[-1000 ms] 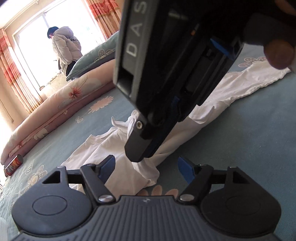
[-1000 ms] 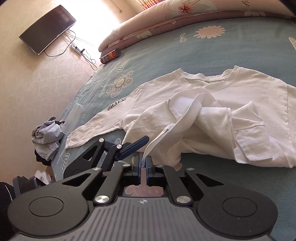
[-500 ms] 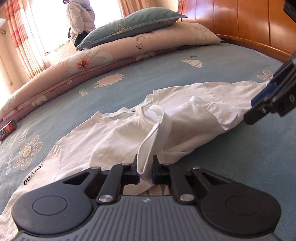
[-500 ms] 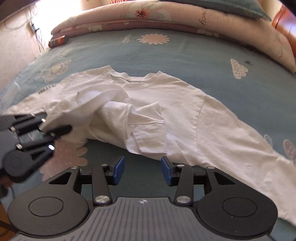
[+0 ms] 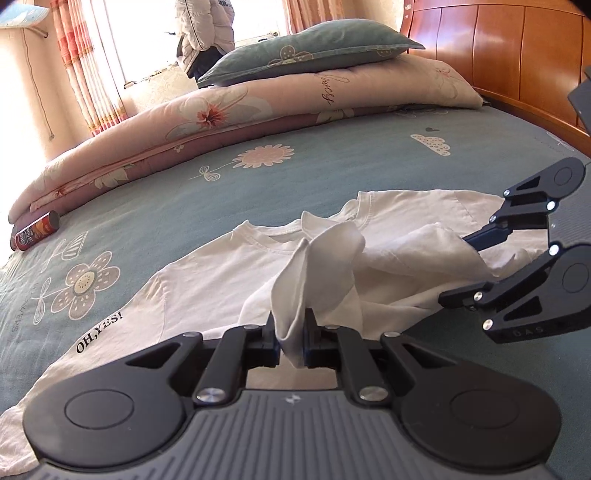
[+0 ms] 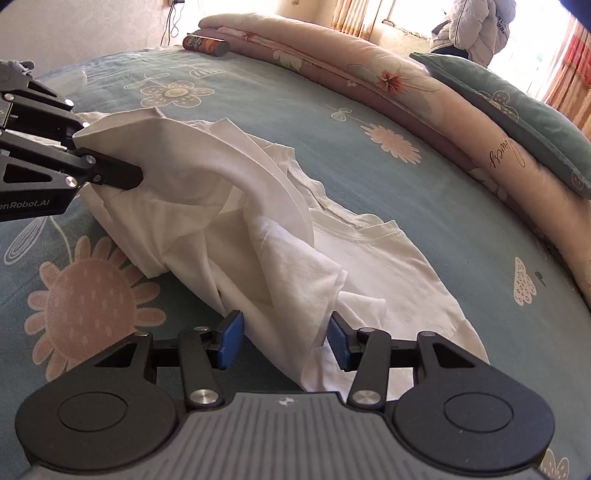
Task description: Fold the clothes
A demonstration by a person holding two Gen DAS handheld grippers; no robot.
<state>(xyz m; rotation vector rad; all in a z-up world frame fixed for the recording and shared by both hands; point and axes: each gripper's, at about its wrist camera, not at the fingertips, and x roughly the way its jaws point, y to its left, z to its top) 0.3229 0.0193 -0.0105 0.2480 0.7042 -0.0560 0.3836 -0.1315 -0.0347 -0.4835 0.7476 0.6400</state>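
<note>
A white T-shirt point(image 5: 207, 280) printed "OH,YES!" lies crumpled on the blue flowered bed sheet point(image 5: 332, 173). My left gripper point(image 5: 290, 332) is shut on a raised fold of the shirt's lower edge, lifted a little off the bed. In the right wrist view that same left gripper point(image 6: 92, 147) pinches the cloth at the far left. My right gripper point(image 6: 284, 341) straddles a bunched part of the T-shirt point(image 6: 369, 258); its jaws are opening, with fabric between the blue pads but not pressed. The left wrist view shows the right gripper point(image 5: 456, 267) at the shirt's right side.
A rolled pink quilt point(image 5: 221, 122) and a grey-green pillow point(image 5: 306, 51) lie along the far side of the bed. A red snack can point(image 5: 35, 234) rests by the quilt's end. A wooden headboard point(image 5: 498, 48) stands at right. A person in a white jacket point(image 5: 205, 29) stands by the window.
The left gripper closed on the fold that the right gripper was holding and lifted it. The right gripper let go, opened and swung right to another bunch of the shirt.
</note>
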